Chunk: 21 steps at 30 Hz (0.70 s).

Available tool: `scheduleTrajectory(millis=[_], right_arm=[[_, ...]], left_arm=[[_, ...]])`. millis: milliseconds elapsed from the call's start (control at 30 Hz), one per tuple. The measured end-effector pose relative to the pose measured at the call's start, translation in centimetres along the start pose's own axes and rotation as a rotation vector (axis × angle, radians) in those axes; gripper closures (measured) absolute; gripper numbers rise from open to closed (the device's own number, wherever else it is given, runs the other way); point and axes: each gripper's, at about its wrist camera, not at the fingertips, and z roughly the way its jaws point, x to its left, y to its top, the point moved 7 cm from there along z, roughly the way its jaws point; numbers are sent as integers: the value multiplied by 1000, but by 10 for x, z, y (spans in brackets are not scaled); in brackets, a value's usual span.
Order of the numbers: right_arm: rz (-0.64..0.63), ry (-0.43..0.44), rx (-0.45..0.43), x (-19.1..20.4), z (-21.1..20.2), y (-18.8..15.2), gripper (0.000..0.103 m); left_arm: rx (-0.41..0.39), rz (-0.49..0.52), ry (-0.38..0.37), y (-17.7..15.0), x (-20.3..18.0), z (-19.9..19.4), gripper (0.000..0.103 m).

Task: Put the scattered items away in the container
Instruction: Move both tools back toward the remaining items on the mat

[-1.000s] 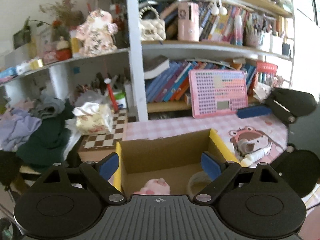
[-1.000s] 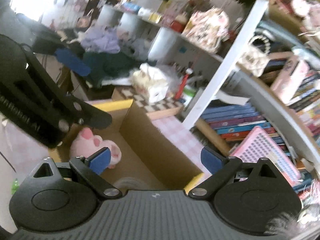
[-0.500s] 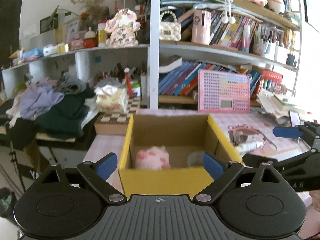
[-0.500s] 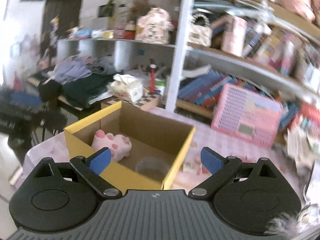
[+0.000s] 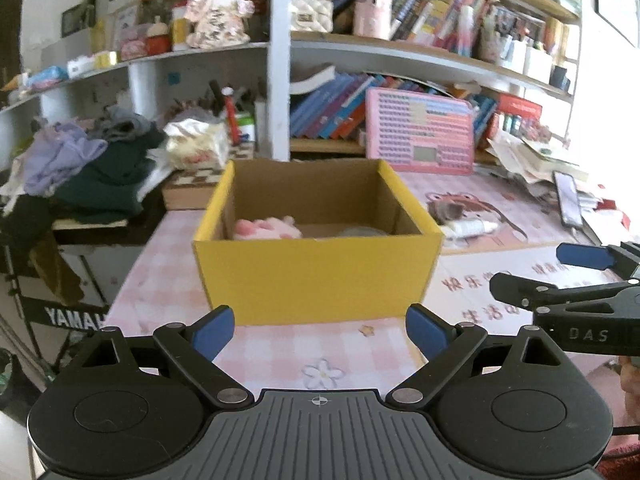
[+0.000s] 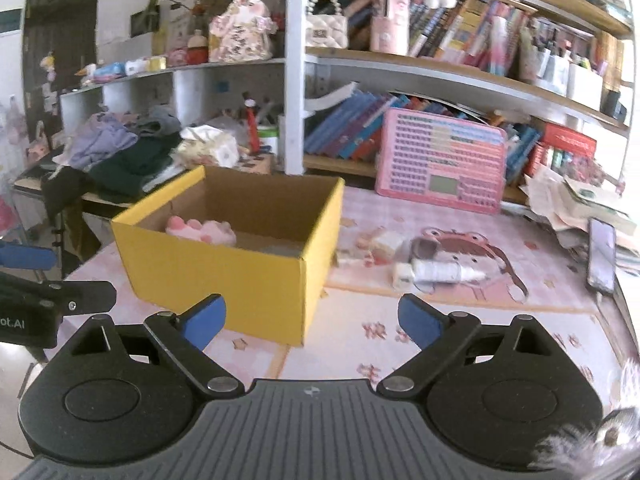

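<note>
**A:** What do we have, from the left of the right wrist view across?

**B:** At lower left, our left gripper (image 6: 24, 280) comes in from the edge; in its own view its jaws stand wide with nothing between them. Left of centre sits the yellow cardboard box (image 6: 224, 276) on the pink checked table (image 6: 460, 344), open at the top. Inside it we see a pink plush toy (image 6: 202, 230) and something round and pale that we cannot make out.

**A:** And to the right of the box?

**B:** Loose things lie on the table just beside it: a small pale block (image 6: 386, 242), then a white bottle (image 6: 436, 271) on its side. A phone (image 6: 601, 258) lies at the far right edge. At the bottom centre our right gripper (image 6: 312, 322) is empty, its jaws wide though they have just narrowed a little.

**A:** So which step are we at?

**B:** We judge we are between items. Next, one gripper must reach right of the box, probably for the bottle, and close across its narrow body.
</note>
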Motion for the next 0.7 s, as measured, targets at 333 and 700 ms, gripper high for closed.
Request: scheduleTrajectory(millis=[333, 700], right_arm=[[79, -108, 84, -31, -8, -25, 18], [172, -183, 133, -79, -8, -39, 19]], left_arm=[[35, 69, -131, -8, -44, 9, 8], [68, 155, -253, -3, -93, 28, 8]])
